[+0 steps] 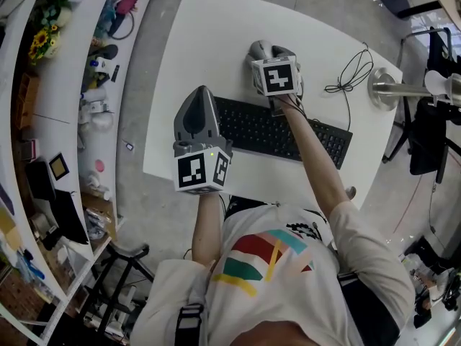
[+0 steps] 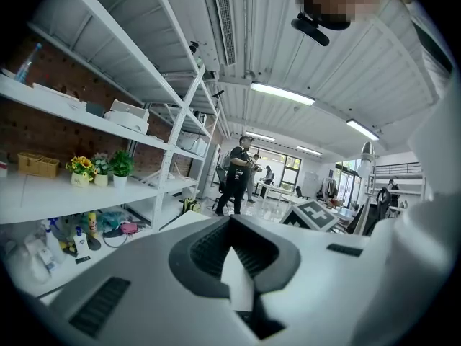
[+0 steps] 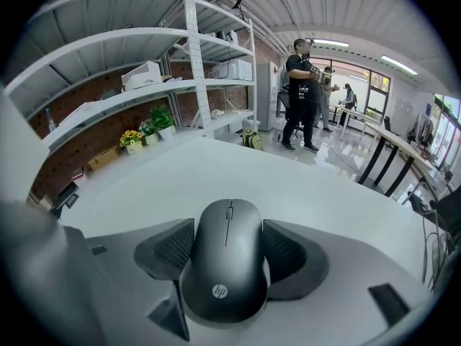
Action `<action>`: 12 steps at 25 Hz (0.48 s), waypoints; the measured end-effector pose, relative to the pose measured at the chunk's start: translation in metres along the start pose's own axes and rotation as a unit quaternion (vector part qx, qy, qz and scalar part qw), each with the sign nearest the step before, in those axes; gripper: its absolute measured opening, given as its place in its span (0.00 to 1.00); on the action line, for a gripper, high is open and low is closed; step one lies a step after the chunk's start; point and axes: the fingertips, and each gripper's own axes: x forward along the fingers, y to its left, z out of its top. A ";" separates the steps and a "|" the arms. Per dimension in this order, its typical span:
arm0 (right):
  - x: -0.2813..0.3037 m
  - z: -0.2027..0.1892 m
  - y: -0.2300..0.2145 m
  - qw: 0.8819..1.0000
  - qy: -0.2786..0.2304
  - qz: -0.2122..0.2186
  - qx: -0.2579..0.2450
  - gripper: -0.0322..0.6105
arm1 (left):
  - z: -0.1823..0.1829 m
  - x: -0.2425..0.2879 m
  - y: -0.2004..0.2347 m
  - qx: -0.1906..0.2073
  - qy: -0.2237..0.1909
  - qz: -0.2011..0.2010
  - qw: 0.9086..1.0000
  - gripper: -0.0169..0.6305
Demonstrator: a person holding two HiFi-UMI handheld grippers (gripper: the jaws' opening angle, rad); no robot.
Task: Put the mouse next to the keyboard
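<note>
Nearest to me, my left gripper [image 1: 196, 101] is clenched on nothing and points up toward the shelves. It hangs at about 9 o'clock from the keyboard [image 1: 288, 132], by its left end. If I let this hand sink while I watch the other one, I think it could knock the keyboard and turn it. A little farther, my right forearm passes over the middle keys, so a low arm may press them or drag the keyboard. Beyond the keyboard's far edge, at about 12 o'clock from its middle, my right gripper [image 3: 227, 245] grasps the mouse [image 3: 224, 269] by its two sides between the dark pads [image 3: 167, 249]. I cannot tell if the mouse touches the table [image 1: 216, 27] or is a bit above it. Its shell looks smooth and rounded, so I judge it can slip forward out of the pads if I loosen them too early or tilt the gripper down. To let go here would leave it behind the keyboard, not beside it. At about 3 o'clock from this gripper lies a thin black cable [image 1: 354, 71]. A wide move toward the keyboard's right end could catch it and pull it along.
</note>
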 end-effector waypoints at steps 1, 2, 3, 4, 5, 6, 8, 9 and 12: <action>0.000 0.000 -0.001 1.000 0.001 -0.002 0.000 0.52 | 0.000 0.000 -0.001 0.000 0.000 -0.001 1.000 0.09; -0.001 -0.001 -0.002 1.000 0.002 -0.004 0.002 0.52 | 0.000 -0.001 -0.003 0.000 0.000 -0.001 1.000 0.09; -0.001 -0.001 -0.003 1.000 0.001 -0.005 0.004 0.52 | 0.001 -0.002 -0.005 0.000 -0.001 -0.002 1.000 0.09; -0.001 -0.001 -0.003 1.000 -0.002 -0.004 0.005 0.52 | 0.002 -0.002 -0.007 0.001 -0.001 -0.003 1.000 0.09; -0.001 -0.001 -0.003 1.000 -0.004 -0.002 0.007 0.52 | 0.003 -0.003 -0.009 0.002 -0.002 -0.004 1.000 0.09; -0.002 0.000 -0.003 1.000 -0.007 0.000 0.009 0.52 | 0.005 -0.004 -0.012 0.003 -0.004 -0.006 1.000 0.09; -0.009 0.003 -0.005 1.000 -0.015 0.002 0.014 0.52 | 0.010 -0.008 -0.015 0.006 -0.010 -0.009 1.000 0.09; -0.015 0.006 -0.006 1.000 -0.022 0.001 0.016 0.52 | 0.013 -0.010 -0.017 0.008 -0.012 -0.011 1.000 0.09; -0.045 0.016 -0.009 0.999 -0.050 -0.005 0.016 0.52 | 0.019 -0.016 -0.021 0.010 -0.017 -0.015 1.000 0.09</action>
